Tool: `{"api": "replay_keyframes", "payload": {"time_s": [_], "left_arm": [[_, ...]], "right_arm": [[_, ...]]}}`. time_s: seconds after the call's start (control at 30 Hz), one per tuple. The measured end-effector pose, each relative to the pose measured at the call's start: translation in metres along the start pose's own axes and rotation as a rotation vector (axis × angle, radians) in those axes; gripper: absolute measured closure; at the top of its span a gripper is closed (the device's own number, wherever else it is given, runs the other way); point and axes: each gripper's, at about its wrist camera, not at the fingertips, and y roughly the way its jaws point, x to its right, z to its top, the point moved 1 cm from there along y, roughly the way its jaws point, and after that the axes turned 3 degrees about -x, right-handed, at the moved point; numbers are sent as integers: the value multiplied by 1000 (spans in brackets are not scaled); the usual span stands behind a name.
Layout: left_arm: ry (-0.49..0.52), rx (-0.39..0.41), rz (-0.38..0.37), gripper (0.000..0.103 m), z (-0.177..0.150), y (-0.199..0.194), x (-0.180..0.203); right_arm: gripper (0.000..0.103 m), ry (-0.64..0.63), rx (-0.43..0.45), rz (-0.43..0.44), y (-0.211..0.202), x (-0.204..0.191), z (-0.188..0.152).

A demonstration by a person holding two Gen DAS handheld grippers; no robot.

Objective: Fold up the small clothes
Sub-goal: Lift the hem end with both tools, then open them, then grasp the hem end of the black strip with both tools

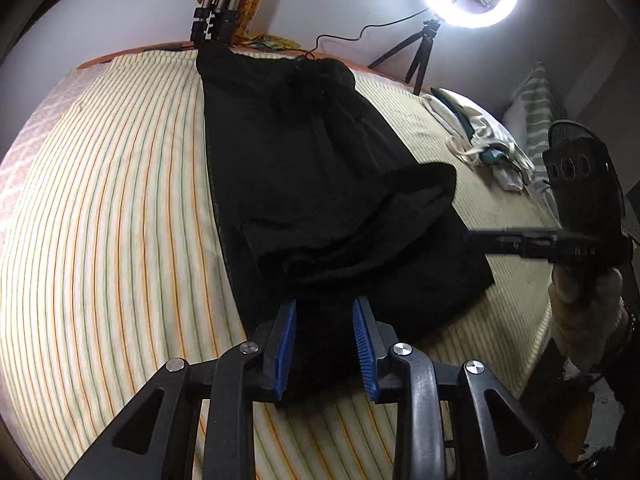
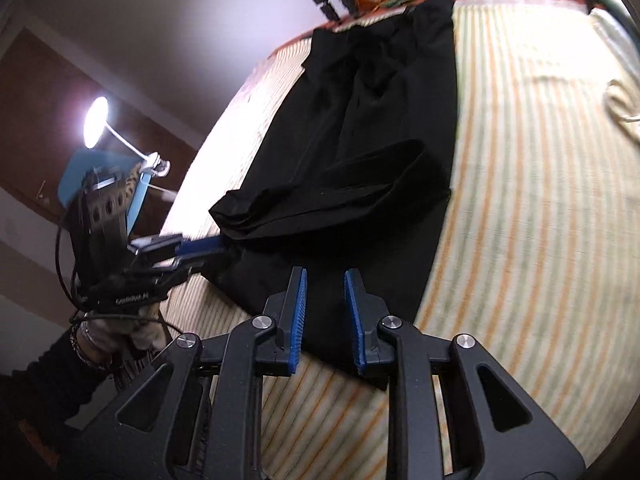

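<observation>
A: Where's the garment (image 1: 320, 184)?

B: Flat on the striped bed (image 1: 120, 208), near end doubled back in a loose roll. It looks soft, light and limp, so pinch a doubled hem or corner.

A: And your jaws?

B: Left gripper (image 1: 324, 344) and right gripper (image 2: 326, 316) both gape, holding nothing, over the near edge.

A: Containers?

B: None seen; only a pale pile (image 1: 480, 140) well apart.
</observation>
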Motion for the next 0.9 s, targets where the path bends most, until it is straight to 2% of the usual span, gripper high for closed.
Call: {"api": "replay_keyframes", "payload": {"time_s": [0.13, 0.23, 0.3, 0.37, 0.43, 0.47, 0.53, 0.67, 0.77, 0.8, 0.9], "left_arm": [[-1, 69, 74, 75, 28, 4, -8], [-56, 125, 144, 75, 48, 4, -25], [-80, 151, 175, 75, 54, 1, -35], [-71, 170, 196, 75, 56, -5, -38], [-49, 189, 193, 71, 54, -9, -36], [-33, 191, 201, 71, 52, -11, -35], [-9, 185, 194, 67, 50, -9, -32], [10, 144, 191, 67, 48, 6, -32], [32, 120, 271, 67, 51, 21, -31], [20, 116, 279, 63, 52, 23, -34], [-33, 135, 260, 64, 61, 17, -45]], "right_arm": [[81, 2, 25, -16, 10, 8, 18], [81, 14, 96, -98, 7, 17, 37], [81, 8, 122, -156, 3, 21, 47], [81, -5, 131, -176, -1, 21, 51], [75, -28, 140, -179, -8, 19, 51], [68, -45, 145, -189, -11, 17, 50], [63, -69, 154, -218, -13, 16, 49], [63, -86, 127, -228, -8, 19, 49], [63, -119, 103, -318, 2, 21, 53], [63, -124, 100, -331, 3, 22, 55], [63, -110, 120, -322, -5, 31, 67]]}}
